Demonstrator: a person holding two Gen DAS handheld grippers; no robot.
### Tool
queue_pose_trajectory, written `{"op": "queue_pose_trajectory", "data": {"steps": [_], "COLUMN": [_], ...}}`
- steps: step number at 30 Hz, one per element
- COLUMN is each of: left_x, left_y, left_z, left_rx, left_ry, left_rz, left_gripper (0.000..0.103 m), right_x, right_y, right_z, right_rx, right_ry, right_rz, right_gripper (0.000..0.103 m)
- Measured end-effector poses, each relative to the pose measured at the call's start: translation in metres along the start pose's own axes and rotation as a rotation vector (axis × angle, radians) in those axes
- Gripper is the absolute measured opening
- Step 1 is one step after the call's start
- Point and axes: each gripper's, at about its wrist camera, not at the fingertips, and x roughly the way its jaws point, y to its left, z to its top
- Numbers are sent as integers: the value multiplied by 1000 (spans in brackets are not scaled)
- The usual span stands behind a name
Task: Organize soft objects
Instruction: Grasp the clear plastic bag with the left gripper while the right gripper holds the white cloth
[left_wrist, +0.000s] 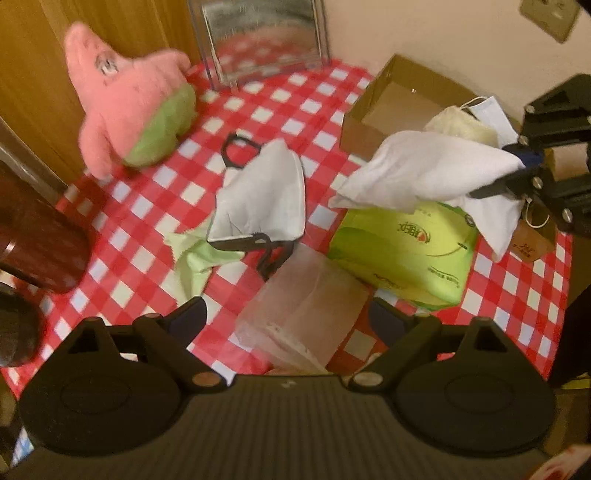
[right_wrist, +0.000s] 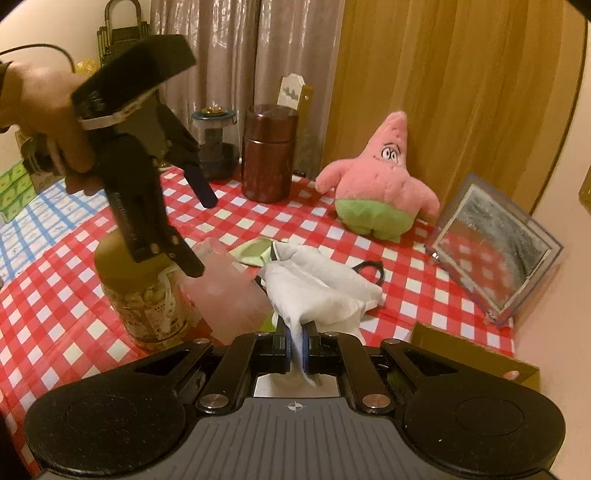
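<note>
Here my right gripper (right_wrist: 295, 350) is clamped on the limp white cloth (left_wrist: 424, 170), hanging light and floppy just above the green tissue pack (left_wrist: 402, 251) beside the cardboard box (left_wrist: 373, 125), while my left gripper (left_wrist: 286, 314) gapes empty.

two hand-held grippers (right_wrist: 199, 236) (right_wrist: 295, 347), one pink plush toy (right_wrist: 380, 184), two white cloths (left_wrist: 424, 173) (left_wrist: 262, 195), one cardboard box (left_wrist: 388, 107), one brown canister (right_wrist: 269, 155), one mirror (right_wrist: 491, 251).
</note>
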Motion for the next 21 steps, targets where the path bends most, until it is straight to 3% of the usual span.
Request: {"op": "queue_pose_trajectory", "data": {"steps": [4, 10, 13, 16, 18, 21], "left_x": [23, 49, 57, 64, 67, 67], "left_y": [9, 10, 10, 8, 8, 4], "left_z": [12, 18, 17, 15, 12, 9], "left_rx": [-26, -27, -21, -13, -15, -7], "left_ry": [84, 187, 219, 248, 257, 260], "left_rz": [-64, -74, -71, -70, -78, -73], "left_gripper": [93, 84, 75, 62, 48, 37], "right_x": [10, 22, 27, 31, 33, 34], "right_y": [-7, -9, -8, -9, -9, -10], "right_z": [2, 4, 5, 4, 4, 2], "right_rx": [4, 3, 7, 17, 20, 24], "right_ry": [9, 9, 4, 4, 5, 7], "right_rz": [6, 8, 8, 7, 5, 0], "right_gripper": [6, 6, 6, 6, 6, 6]}}
